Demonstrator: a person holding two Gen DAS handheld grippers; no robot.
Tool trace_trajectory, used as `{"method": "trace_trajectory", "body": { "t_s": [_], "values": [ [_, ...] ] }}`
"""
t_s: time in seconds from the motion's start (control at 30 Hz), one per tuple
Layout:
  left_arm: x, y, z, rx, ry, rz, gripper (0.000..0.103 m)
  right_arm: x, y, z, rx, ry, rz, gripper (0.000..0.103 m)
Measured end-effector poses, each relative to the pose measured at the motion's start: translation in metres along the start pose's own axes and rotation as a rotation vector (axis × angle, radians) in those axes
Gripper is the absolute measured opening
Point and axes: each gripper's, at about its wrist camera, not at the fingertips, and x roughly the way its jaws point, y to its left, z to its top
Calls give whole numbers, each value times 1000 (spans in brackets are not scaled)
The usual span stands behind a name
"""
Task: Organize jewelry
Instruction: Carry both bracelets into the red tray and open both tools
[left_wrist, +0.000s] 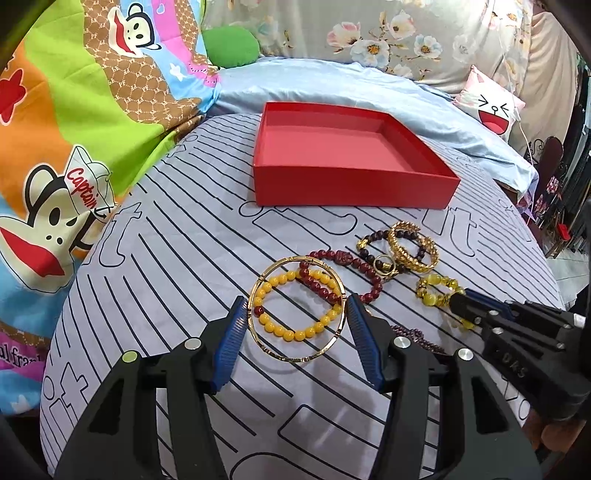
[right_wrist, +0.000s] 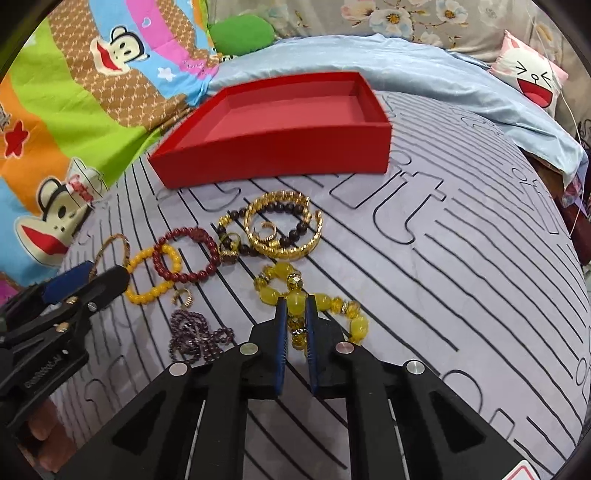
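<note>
red box (left_wrist: 354, 184), yellow bead bracelet (left_wrist: 295, 306) (gold bangle (left_wrist: 295, 356) around), striped grey sheet (right_wrist: 461, 277)

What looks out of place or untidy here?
Nothing is damaged. The red box holds nothing, while the bracelets lie outside it, overlapping: the thin gold bangle rings the yellow bead bracelet.

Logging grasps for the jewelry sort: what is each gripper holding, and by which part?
Left gripper: nothing, open around the thin gold bangle. Right gripper: narrowed on the yellow glass-bead bracelet's near beads; firm grip cannot be told.
</note>
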Motion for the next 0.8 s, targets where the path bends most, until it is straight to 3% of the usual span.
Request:
{"method": "trace_trajectory", "body": {
  "t_s": [0.17,0.4,0.63,0.8],
  "values": [
    [-11,0,11,5,-7,-20,52,-30,-2,19,5,-24,22,9],
    [-22,-4,53,47,-71,-24,53,-53,-7,62,1,-72,60,9],
    [-1,-14,127,114,-112,-47,53,-46,-10,144,-28,-132,102,9],
    [35,-19,186,139,-124,-63,53,-19,-12,209,-38,-134,131,9]
  ]
}}
